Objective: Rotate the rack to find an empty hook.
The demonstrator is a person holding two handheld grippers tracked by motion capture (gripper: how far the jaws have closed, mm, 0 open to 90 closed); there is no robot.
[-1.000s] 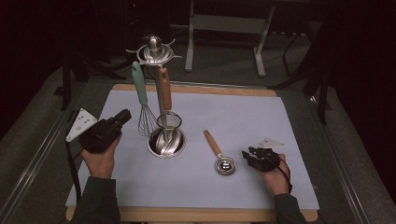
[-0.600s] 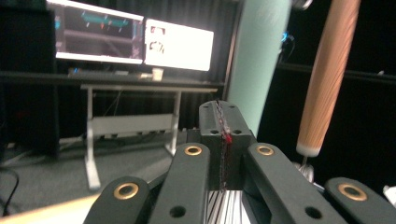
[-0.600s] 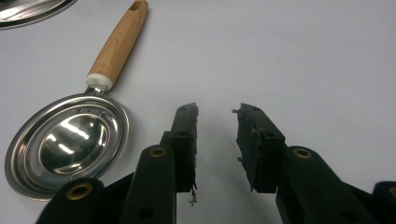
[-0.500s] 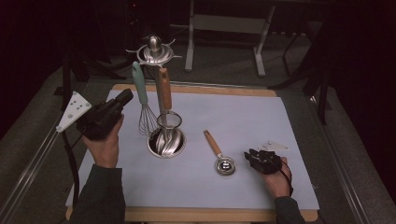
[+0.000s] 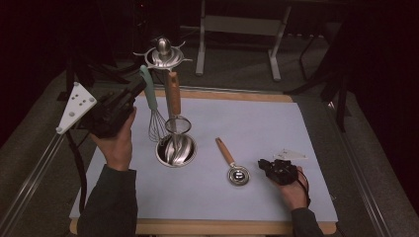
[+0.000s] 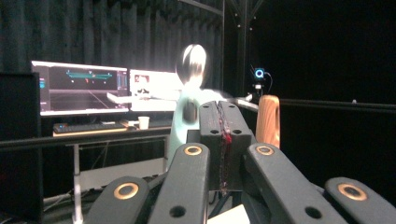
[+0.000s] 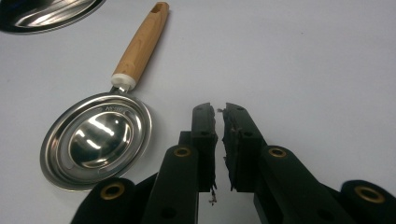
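Dark room, white mat (image 5: 257, 123) | L gripper (image 5: 132, 92) jaws closed, empty, by mint whisk handle (image 5: 147, 86) | R gripper (image 7: 219, 122) nearly closed, empty, beside measuring scoop (image 7: 100, 135)

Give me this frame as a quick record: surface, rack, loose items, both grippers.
surface: pale blue mat on a wooden board
rack: metal utensil stand with round steel base, far-left part of the mat
hanging: whisk with mint-green handle; small strainer with wooden handle
loose: steel measuring scoop with wooden handle, flat on the mat, bowl up
left gripper: raised, jaws closed, tips at the whisk handle, contact unclear
right gripper: low over the mat just right of the scoop, jaws nearly closed, empty
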